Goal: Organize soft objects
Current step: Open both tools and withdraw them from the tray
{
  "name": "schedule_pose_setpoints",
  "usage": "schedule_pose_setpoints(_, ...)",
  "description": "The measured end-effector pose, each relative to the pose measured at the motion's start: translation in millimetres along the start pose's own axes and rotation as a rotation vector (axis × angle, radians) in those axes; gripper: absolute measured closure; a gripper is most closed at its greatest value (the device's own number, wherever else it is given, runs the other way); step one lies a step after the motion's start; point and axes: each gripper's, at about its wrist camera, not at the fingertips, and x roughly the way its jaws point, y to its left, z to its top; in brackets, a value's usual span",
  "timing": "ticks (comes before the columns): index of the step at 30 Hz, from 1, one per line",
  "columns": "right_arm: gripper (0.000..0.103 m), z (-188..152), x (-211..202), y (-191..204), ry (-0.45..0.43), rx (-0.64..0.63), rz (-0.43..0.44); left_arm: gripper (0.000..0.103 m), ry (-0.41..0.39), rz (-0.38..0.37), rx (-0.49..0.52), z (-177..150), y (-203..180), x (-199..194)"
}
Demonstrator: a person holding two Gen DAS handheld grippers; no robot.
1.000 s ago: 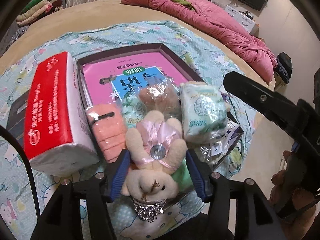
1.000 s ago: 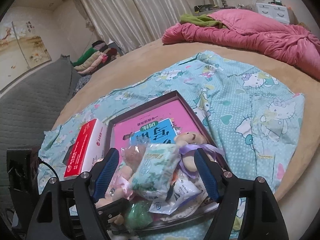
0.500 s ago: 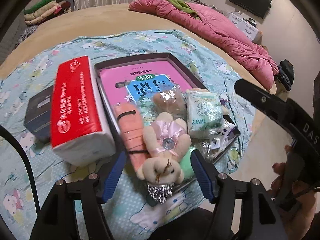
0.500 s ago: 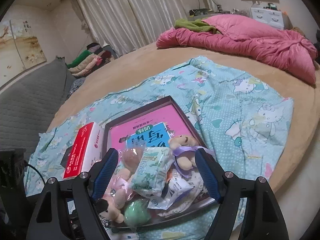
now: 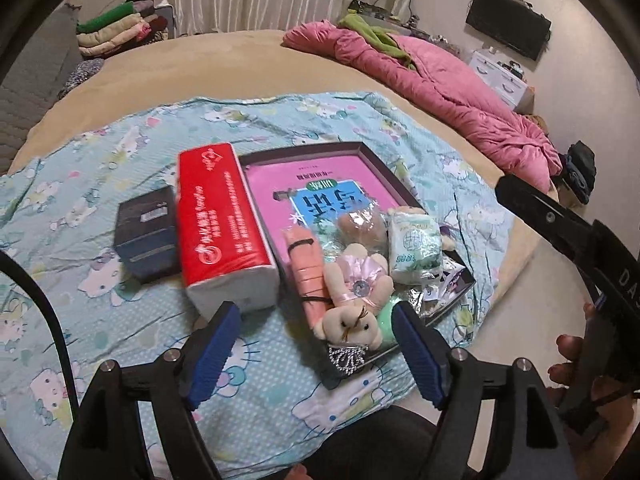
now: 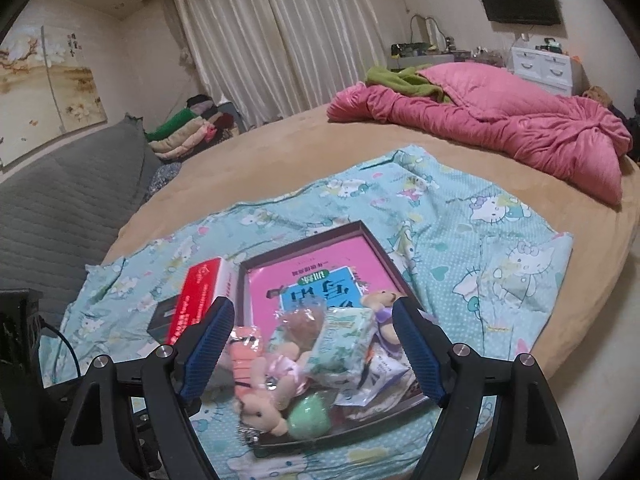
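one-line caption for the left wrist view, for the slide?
Open left gripper hovers before a dark tray of soft toys, cream plush bunny nearest, red tissue pack beside it on the bed.

Green ball (image 5: 385, 319) half behind plush rabbit (image 5: 352, 300); silver wrappers' (image 5: 434, 288) print unreadable.

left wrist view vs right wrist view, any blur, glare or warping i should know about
Left wrist view: strong fisheye bending, dark vignette corners, slight smear on the red tissue pack; the plush bunny reads clearly. Right wrist view: same warping, curtains bright but not blown out; the bunny near the bottom is soft and dim. Both grippers stand open.
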Motion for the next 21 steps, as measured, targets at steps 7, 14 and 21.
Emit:
schedule_pose_setpoints(7, 0.020, -2, -22, 27, -0.008, -0.040, -0.007, 0.020, -0.035, 0.039, -0.024, -1, 14, -31)
schedule_pose_setpoints(14, 0.011, -8, -39, 51, 0.005, -0.092, 0.012, 0.020, -0.044, 0.084, -0.056, -16, 31, -56)
schedule_pose_setpoints(21, 0.001, -25, -56, 66, 0.019, -0.145, 0.016, 0.019, -0.057, 0.133, -0.073, -35, 40, -78)
